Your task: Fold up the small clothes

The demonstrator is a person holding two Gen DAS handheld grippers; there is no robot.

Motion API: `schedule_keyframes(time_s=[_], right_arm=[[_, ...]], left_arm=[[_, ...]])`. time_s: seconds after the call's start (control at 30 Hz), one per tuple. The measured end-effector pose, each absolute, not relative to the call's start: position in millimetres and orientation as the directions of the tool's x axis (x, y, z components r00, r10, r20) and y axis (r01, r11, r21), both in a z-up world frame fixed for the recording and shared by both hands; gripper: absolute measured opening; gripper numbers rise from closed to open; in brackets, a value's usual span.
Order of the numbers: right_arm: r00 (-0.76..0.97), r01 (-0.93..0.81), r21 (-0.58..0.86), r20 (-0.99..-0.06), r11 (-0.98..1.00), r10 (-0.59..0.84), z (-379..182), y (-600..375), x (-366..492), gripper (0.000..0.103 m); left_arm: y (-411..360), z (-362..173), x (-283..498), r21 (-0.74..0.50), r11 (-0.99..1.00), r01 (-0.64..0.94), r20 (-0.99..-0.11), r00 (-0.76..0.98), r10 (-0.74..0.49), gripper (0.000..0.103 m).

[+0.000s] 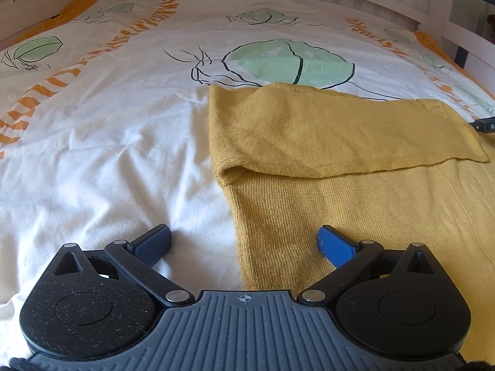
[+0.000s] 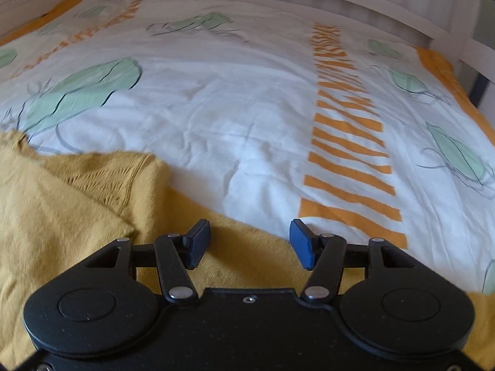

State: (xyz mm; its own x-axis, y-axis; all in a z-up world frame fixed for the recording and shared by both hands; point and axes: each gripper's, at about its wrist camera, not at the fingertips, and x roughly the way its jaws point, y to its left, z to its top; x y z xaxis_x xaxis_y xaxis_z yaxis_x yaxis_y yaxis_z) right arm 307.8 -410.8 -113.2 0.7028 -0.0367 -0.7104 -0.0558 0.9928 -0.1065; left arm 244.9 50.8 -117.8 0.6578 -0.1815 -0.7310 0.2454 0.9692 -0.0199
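Nearest me, left gripper [image 1: 244, 241] stands wide and empty, straddling the knit's [image 1: 309, 154] left edge on the duvet [image 1: 108, 154]; right gripper [image 2: 250, 241] is half open, empty, over the knit's right edge; the knit lies on the bed, top part folded down. I'd worry a pinch takes duvet too, or only one layer, dragging the fold askew. No readable writing or labels; the orange stripes [image 2: 349, 142] are only pattern.

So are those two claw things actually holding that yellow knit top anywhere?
No. The left gripper and right gripper both stand open over the yellow top, with nothing pinched.
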Motion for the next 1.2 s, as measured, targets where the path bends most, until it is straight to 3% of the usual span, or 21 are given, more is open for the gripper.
schedule_keyframes(time_s=[0.13, 0.17, 0.2, 0.33, 0.4, 0.47, 0.53, 0.6, 0.67, 0.87, 1.2], right_arm=[[0.685, -0.109, -0.078, -0.728, 0.991, 0.019, -114, -411, 306, 0.036], [0.685, -0.111, -0.080, -0.728, 0.991, 0.018, -115, -410, 306, 0.019], [0.684, -0.104, -0.098, -0.729, 0.990, -0.001, -115, -408, 305, 0.009], [0.689, -0.037, -0.203, -0.715, 0.979, -0.122, -115, -403, 305, 0.007], [0.683, 0.016, -0.190, -0.715, 0.982, -0.150, -116, -411, 307, 0.007], [0.687, 0.041, -0.120, -0.717, 0.992, -0.115, -115, -419, 307, 0.009], [0.702, 0.047, -0.057, -0.708, 0.997, -0.074, -112, -426, 303, 0.017], [0.715, 0.080, 0.023, -0.698, 0.997, -0.041, -106, -437, 296, 0.048], [0.738, 0.110, 0.107, -0.674, 0.988, -0.009, -98, -453, 286, 0.061], [0.737, 0.251, 0.201, -0.674, 0.947, -0.052, -76, -511, 255, 0.062], [0.629, 0.484, 0.094, -0.729, 0.870, -0.271, -64, -614, 212, 0.062]], left_arm=[[51, -118, 244, -0.018, 0.970, 0.244, -0.727, 0.663, -0.180, 0.103], [51, -118, 244, -0.018, 0.970, 0.244, -0.726, 0.663, -0.181, 0.103], [51, -119, 244, -0.019, 0.970, 0.244, -0.727, 0.662, -0.181, 0.103], [52, -118, 245, -0.023, 0.970, 0.244, -0.730, 0.659, -0.183, 0.103], [52, -116, 246, -0.023, 0.971, 0.239, -0.735, 0.654, -0.179, 0.102], [51, -114, 247, -0.028, 0.972, 0.232, -0.742, 0.647, -0.176, 0.102], [51, -110, 250, -0.039, 0.975, 0.219, -0.752, 0.637, -0.173, 0.102], [50, -104, 250, -0.055, 0.977, 0.204, -0.757, 0.630, -0.174, 0.101], [47, -95, 248, -0.065, 0.978, 0.200, -0.751, 0.635, -0.180, 0.101], [21, -59, 246, -0.118, 0.966, 0.229, -0.706, 0.665, -0.244, 0.101], [-41, -61, 273, -0.144, 0.955, 0.260, -0.714, 0.640, -0.282, 0.101]])
